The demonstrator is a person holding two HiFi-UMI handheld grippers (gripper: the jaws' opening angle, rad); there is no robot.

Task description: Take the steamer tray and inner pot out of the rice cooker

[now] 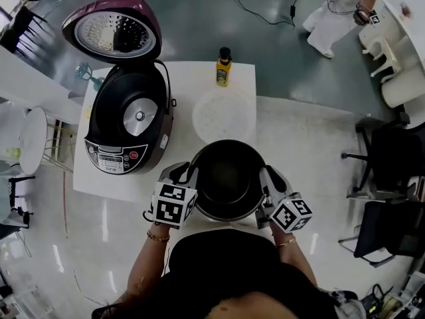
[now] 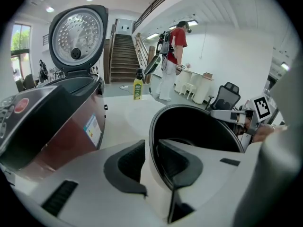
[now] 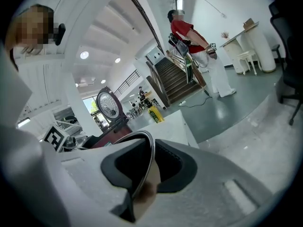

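- Dark-lined inner pot (image 1: 227,178), mouth up and roughly level, hangs across the gap between my two claws, each of which grips one side of its rim.
- Left claw (image 2: 151,160): clamped on the rim, with one pad inside the bowl and the other on the pale outer wall.
- Right claw (image 3: 151,169): closed on the opposite rim, with the thin metal edge running up between its pads. The bite takes only the top band, so I judge this hold slight.
- White steamer tray (image 1: 224,113): flat on the tabletop (image 1: 179,78), just beyond the pot and ahead of both claws.
- Rice cooker (image 1: 129,121): ahead and to the left of the left claw, lid raised, its well showing only the bare heating plate.
- Step in hand, as I judge it: setting the pot down. It sits at the near edge of the tabletop, and I cannot tell whether its base rests there.
- Method: hold both claws at one height, ease the pot away from the edge but short of the tray, seat the base flat, then release both sides together.
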